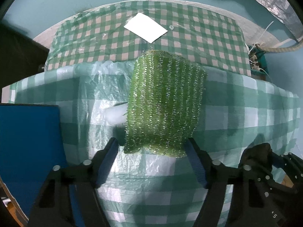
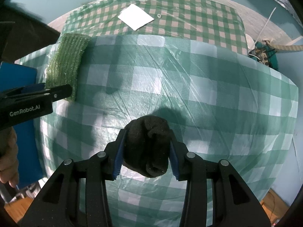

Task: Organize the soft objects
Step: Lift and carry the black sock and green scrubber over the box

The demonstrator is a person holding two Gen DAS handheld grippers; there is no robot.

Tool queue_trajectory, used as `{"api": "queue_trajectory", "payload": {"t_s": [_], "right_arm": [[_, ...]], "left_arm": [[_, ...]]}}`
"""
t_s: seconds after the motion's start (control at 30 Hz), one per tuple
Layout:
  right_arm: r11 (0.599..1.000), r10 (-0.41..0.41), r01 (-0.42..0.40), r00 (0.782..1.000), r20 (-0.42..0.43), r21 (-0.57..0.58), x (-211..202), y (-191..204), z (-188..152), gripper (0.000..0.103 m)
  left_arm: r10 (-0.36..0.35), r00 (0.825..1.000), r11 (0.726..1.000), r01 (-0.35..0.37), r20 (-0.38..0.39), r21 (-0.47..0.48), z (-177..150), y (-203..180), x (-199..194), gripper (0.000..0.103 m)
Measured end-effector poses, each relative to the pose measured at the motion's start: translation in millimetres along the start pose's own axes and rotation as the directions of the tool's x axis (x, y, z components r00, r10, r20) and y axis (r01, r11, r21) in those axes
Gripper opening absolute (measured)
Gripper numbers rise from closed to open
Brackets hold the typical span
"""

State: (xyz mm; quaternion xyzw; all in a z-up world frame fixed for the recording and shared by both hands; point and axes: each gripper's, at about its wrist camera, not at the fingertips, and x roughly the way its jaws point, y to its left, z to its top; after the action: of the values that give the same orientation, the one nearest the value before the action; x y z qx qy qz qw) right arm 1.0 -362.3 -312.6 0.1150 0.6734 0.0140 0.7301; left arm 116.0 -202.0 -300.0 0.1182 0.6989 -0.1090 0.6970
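Left wrist view: green sponge cloth (image 1: 162, 104) hides part of white lump (image 1: 116, 116) under clear plastic; lump's identity unclear. Blue board (image 1: 28, 151) cut off at left edge. Silver foil sheet (image 1: 272, 3) cut at upper right. Right wrist view: patterned bundle (image 2: 265, 55) at right too small to identify. Hand (image 2: 8, 160) cut off at left edge.

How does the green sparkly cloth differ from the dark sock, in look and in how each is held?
The green cloth is bright, ribbed and glittery; the dark sock is plain, matte and nearly black. The cloth spreads flat and wide; the sock is bunched into a lump. The right gripper clamps the sock between its pads, while the left gripper stands around the cloth's lower edge without clearly pressing it. Both are soft textiles above the checked tablecloth.
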Motion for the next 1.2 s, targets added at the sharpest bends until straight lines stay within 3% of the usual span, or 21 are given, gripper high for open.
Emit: {"api": "queue_trajectory", "payload": {"t_s": [0.07,0.13,0.23,0.5,1.2], "right_arm": [[1.0,0.001,-0.001,1.0,-0.001,0.0,0.1,-0.1,-0.2,0.04],[1.0,0.001,-0.001,1.0,-0.006,-0.002,1.0,-0.1,-0.3,0.04],[1.0,0.003,-0.003,1.0,-0.01,-0.001,2.9,-0.7,-2.0,0.04],[1.0,0.0,0.0,1.0,-0.002,-0.015,3.5,0.5,-2.9,0.041],[0.994,-0.013,0.015,1.0,0.02,-0.108,-3.4,15.1,-33.5,0.033]], "left_arm": [[-0.018,1.0,1.0,0.018,0.002,0.009,-0.5,-2.1,0.4,0.053],[-0.033,0.999,0.999,0.033,0.011,0.025,-2.2,-6.7,-1.1,0.033],[-0.028,0.999,0.997,0.026,0.022,0.079,-7.1,-16.8,-4.1,0.02],[-0.032,0.999,0.99,0.032,0.0,0.139,-25.0,-21.4,-4.8,0.017],[0.012,0.995,0.98,-0.031,0.097,0.198,-127.6,6.3,-17.6,0.017]]}}
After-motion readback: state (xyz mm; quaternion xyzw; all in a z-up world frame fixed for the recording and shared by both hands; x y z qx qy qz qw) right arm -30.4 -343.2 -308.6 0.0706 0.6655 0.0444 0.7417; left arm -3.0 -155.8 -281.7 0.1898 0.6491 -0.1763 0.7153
